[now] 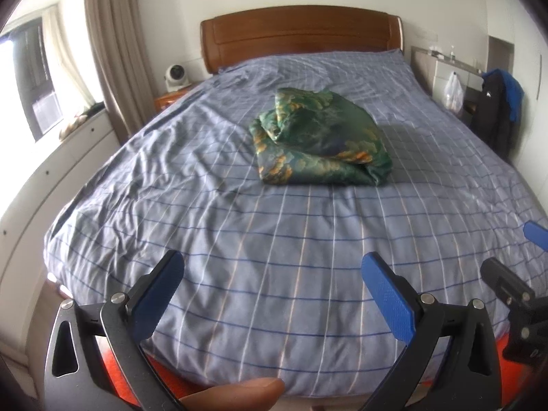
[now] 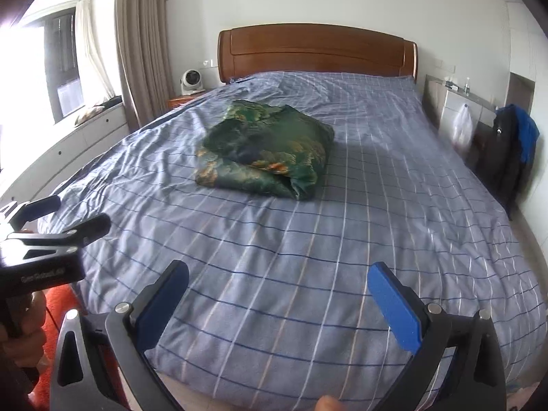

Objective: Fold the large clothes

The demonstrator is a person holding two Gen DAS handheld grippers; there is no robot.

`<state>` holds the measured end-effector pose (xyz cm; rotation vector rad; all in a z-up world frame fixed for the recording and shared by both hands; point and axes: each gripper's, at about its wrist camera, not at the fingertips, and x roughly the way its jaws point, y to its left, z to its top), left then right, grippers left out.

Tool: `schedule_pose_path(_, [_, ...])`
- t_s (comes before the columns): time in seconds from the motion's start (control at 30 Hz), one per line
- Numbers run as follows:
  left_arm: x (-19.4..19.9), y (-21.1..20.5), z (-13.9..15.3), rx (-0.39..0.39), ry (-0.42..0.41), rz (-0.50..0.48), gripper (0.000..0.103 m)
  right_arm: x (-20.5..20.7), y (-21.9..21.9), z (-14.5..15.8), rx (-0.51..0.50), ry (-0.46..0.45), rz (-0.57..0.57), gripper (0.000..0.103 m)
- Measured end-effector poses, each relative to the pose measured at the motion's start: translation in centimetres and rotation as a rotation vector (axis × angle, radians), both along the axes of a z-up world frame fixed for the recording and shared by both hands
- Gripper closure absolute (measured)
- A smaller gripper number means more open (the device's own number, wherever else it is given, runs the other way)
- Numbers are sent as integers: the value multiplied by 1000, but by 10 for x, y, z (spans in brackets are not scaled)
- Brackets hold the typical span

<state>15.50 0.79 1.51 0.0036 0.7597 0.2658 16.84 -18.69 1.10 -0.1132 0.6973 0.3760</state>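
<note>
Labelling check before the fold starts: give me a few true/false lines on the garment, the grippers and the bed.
1. The green patterned garment lies bunched in a heap on the bed. True.
2. The left gripper is shut on the garment. False: its jaws stand wide open over the near end of the bed, nothing between them.
3. The right gripper is open and apart from the garment. True.
4. The garment hangs over the headboard. False: it lies on the checked cover, well short of the headboard.
5. A small white fan stands beside the head of the bed, on the window side. True.
</note>
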Motion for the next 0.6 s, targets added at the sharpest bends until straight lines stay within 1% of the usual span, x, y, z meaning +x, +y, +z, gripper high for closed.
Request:
schedule_pose_path(0.1, [3, 1, -3, -9, 15, -1, 0, -2, 6, 4, 3, 0, 1, 0])
schedule_pose_path(0.23, [2, 0, -3, 1, 13, -8, 0, -1, 9, 4, 14, 5, -1, 0])
schedule_pose_path(0.4, [2, 1, -4, 8, 12, -6, 0, 1, 13, 1, -32, -6, -15, 0])
schedule_pose_path(0.6, [2, 0, -7, 17, 16, -1, 0, 4, 12, -5, -45, 6, -35, 0])
